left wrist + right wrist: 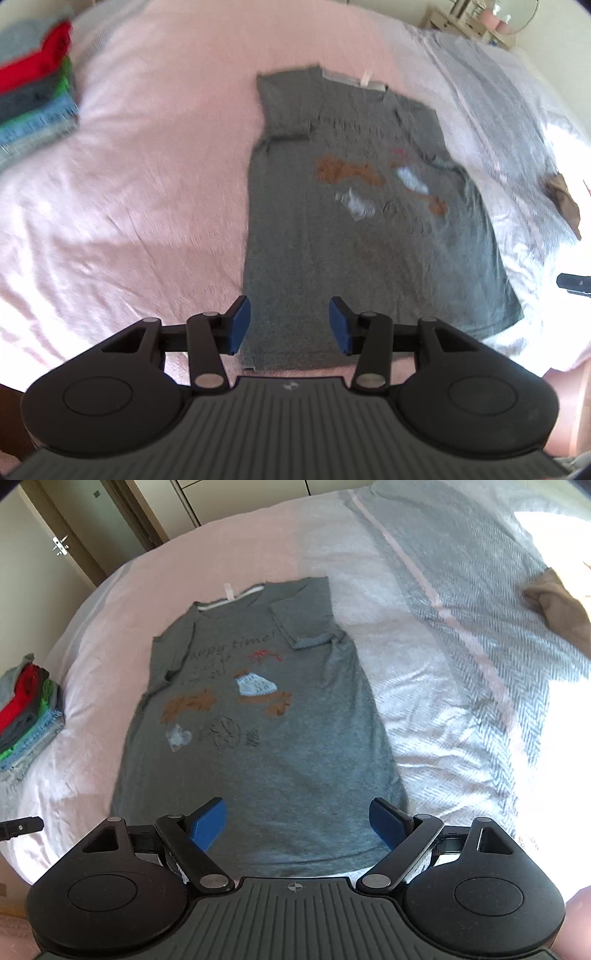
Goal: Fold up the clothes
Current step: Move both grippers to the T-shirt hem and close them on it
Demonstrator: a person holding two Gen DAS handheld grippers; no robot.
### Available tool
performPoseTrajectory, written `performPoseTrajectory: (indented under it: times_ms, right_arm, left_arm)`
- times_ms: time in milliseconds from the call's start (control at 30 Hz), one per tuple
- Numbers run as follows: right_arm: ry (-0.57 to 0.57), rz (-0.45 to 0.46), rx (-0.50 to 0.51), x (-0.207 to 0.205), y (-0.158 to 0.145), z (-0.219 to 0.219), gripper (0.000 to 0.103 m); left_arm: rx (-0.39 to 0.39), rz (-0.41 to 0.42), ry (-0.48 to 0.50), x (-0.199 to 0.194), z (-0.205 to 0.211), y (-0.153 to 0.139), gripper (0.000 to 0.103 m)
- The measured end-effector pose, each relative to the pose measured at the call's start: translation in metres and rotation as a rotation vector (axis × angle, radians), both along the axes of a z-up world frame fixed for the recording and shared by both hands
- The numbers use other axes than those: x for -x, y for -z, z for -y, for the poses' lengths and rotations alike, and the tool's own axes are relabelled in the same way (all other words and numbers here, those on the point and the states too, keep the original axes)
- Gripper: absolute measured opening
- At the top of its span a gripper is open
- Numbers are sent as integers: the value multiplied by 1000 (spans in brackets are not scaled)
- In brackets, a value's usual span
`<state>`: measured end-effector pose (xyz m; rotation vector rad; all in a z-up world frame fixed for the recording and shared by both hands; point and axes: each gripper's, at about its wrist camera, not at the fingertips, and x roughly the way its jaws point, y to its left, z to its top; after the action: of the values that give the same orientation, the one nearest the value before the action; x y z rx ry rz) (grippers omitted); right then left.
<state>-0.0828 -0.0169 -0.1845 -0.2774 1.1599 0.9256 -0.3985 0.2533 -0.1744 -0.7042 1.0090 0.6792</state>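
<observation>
Hovering over the hem end of the grey T-shirt (258, 738), flat on the bed (443, 664), long axis running away toward its collar; left hand-held gripper (290, 325) and right hand-held gripper (299, 825) both open, empty, equally near.

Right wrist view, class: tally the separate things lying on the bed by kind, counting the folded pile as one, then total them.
Grey T-shirt spread flat: 1
Stack of folded clothes: 1
Brown garment at the bed's edge: 1
Total: 3
</observation>
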Motion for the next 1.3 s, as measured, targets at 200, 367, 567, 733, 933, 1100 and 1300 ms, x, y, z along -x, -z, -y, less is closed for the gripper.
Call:
performPoseTrajectory:
  times_ms: [200,367,567,733,933,1100,1300]
  right_arm:
    - [16,-93,30,-14,46,20,87]
    - [35,-156,-5,-41,88,36,87]
    - [38,-201,-99,-80,123,51,87]
    - [51,-267,-147,-109,147,67,87]
    - [25,-412,-219,-128,164,79,83]
    - [48,-499,-274,-145,182,68,65]
    - [10,-555,-273,-150,188,64,44]
  left_arm:
    - [144,41,-68,23,-20,70,35]
    - [199,125,-146,45,-34,114,35]
    - [205,271,-146,62,-45,139,32]
    - [272,348,-107,69,-45,156,31]
    - [314,408,-138,77,-46,171,22]
    - [335,445,-140,77,-60,184,11]
    - [401,448,-115,78,-52,184,7]
